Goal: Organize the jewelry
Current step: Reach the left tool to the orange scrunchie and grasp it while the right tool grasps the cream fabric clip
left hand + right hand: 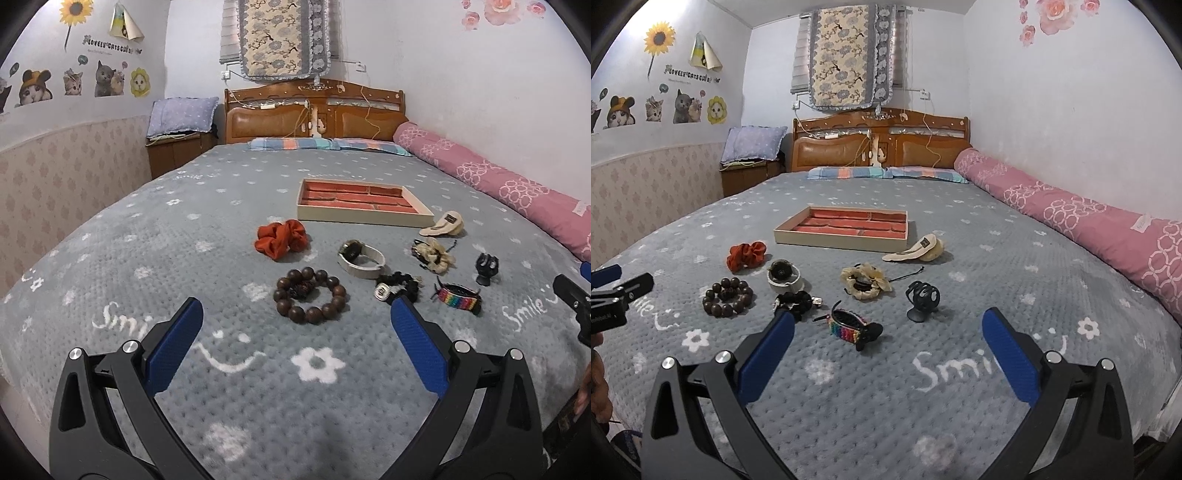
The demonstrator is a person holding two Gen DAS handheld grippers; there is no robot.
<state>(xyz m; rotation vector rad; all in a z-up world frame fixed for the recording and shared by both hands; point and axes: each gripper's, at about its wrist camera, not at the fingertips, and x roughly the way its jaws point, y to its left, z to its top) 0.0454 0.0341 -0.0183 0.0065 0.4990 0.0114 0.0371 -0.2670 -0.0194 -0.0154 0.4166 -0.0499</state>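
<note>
Tray (pixel 840 237): beige rim, red compartments, seen w/ nothing inside. Left claw (pixel 295 325) & right claw (pixel 888 332) held apart, nothing gripped.

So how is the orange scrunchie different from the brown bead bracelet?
The orange scrunchie is soft, crumpled cloth, while the brown bead bracelet is a ring of hard-looking round beads. The scrunchie is bright orange-red; the bracelet is dark brown. The scrunchie lies nearer the tray; the bracelet lies nearer the open left gripper. Both lie flat on the grey blanket, outside the tray, with nothing holding them.
</note>
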